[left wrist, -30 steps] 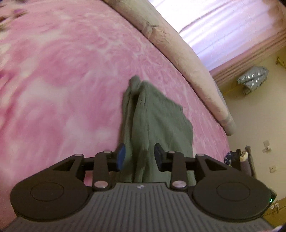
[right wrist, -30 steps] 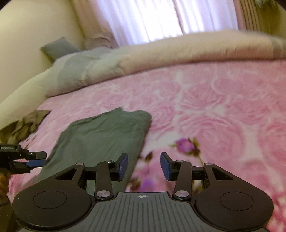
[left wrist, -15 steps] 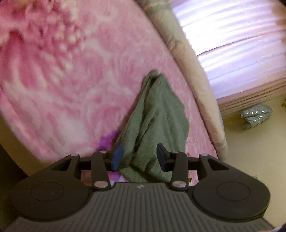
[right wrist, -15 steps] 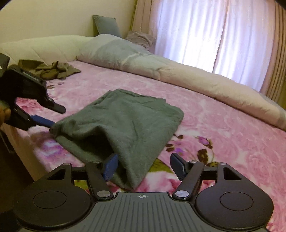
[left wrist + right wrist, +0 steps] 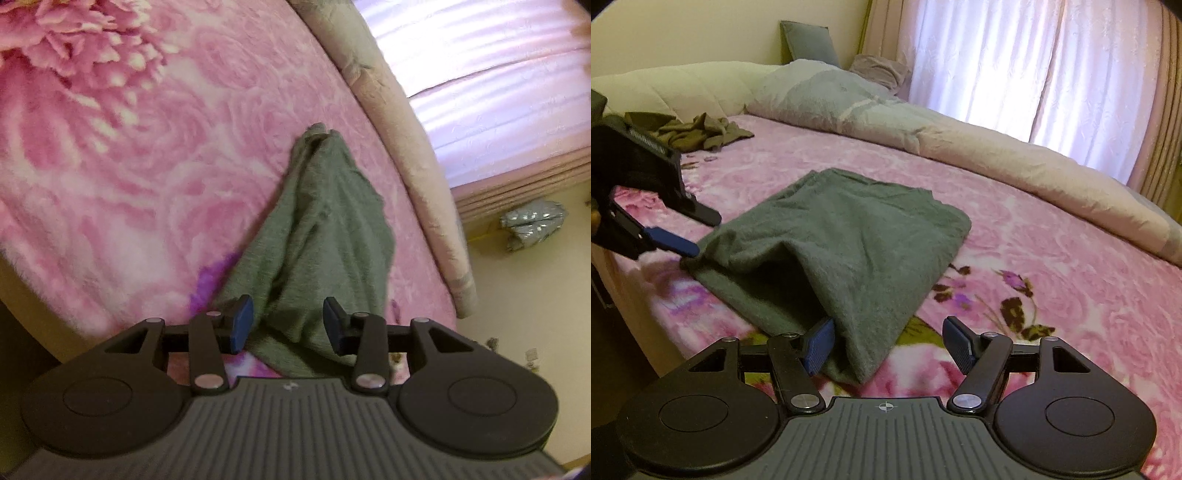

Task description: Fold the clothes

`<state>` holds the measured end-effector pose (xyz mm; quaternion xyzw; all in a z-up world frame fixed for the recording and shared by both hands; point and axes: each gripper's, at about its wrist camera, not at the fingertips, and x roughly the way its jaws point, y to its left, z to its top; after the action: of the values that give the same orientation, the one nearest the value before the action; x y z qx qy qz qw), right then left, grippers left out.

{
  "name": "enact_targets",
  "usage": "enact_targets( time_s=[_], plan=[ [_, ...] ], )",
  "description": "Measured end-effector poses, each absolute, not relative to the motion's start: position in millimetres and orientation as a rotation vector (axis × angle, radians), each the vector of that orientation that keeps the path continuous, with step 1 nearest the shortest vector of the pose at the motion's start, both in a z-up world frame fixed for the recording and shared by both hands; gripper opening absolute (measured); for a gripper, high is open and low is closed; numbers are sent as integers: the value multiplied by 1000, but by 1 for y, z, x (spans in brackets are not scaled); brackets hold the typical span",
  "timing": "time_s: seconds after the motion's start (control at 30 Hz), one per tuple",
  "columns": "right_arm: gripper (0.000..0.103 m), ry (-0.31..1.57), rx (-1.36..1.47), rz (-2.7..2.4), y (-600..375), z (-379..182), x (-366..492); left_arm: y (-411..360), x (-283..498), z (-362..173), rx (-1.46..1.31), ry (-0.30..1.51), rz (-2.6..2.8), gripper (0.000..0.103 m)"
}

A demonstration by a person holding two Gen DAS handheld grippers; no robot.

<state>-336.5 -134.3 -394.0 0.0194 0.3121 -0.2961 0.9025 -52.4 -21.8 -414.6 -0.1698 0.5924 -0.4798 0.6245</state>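
The green garment (image 5: 849, 236) is a matt, fuzzy knit cloth. The pink bedspread (image 5: 1071, 280) looks plush and soft, w/ slight sheen. Gripper bodies are matt black plastic w/ ribbed top; the pads (image 5: 242, 323) are blue, rubber-like. Curtain (image 5: 997, 66) is thin, sheer fabric.

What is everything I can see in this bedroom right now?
garment: one, grey-green, partly folded on the blanket's near edge
blanket: one, pink floral, covering the bed
duvet: one, beige and grey, bunched along the far side
clothes pile: one, olive, far corner
pillow: one, grey, against the wall
curtains: white sheer, at the window
silver bag: one, on the floor
left gripper: black with blue pads, open around the garment's edge
right gripper: same, open at the garment's near corner
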Motion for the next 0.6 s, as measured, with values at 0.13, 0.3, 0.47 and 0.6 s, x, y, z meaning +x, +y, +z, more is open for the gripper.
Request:
enact_targets(
  time_s=[0.13,0.3,0.47,0.6],
  plan=[
    [69,638,53,-613,-136,-395,-335,-26,-58,-418,-369,1373,-1096,36],
    [69,637,47,-615,-135,-395,-333,-24,-61,-430,-408,1379,-1046,35],
    [46,654,0,-607,-134,-400,-329,-22,-60,-434,-440,1338,-1022,8],
    [9,659,-8,-579,-133,-400,-329,-11,-58,-415,-415,1199,-1073,3]
  ],
)
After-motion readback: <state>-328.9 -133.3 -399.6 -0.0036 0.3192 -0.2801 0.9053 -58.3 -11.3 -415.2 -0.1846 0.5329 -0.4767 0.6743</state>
